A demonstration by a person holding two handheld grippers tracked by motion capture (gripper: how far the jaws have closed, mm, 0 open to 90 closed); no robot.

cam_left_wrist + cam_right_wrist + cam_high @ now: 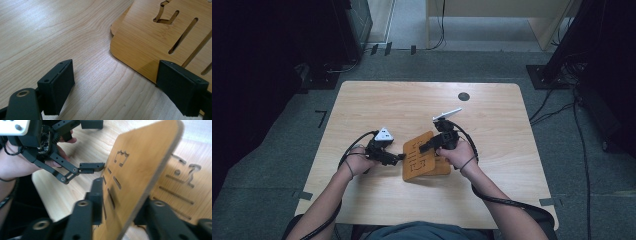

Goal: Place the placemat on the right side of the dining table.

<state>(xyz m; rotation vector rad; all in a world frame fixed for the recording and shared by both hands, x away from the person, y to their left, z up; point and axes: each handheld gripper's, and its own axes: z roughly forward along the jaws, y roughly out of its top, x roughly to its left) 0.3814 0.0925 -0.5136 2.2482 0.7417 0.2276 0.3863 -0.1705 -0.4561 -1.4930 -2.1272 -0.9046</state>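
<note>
Midway through separating two slotted bamboo boards at the centre of my table [362, 210], my right gripper [117, 205] is clamped on the edge of the upper board [140, 165], one jaw on each face, and holds it tilted up on edge over the lower board [180, 192], which lies flat on the wood. From the high view the pair [422, 160] sits between my two hands, and the raised board's long axis seems to run away from me. My left gripper [393, 159] waits with its jaws spread wide, gripping nothing, just beside the boards' left corner [140, 47]; one jaw hovers over bare table, the other over the board's edge. That corner lies straight ahead of the left jaws and slightly right, so I judge the left hand the nearer one to pin or take the flat board while the right carries the tilted one clear.
</note>
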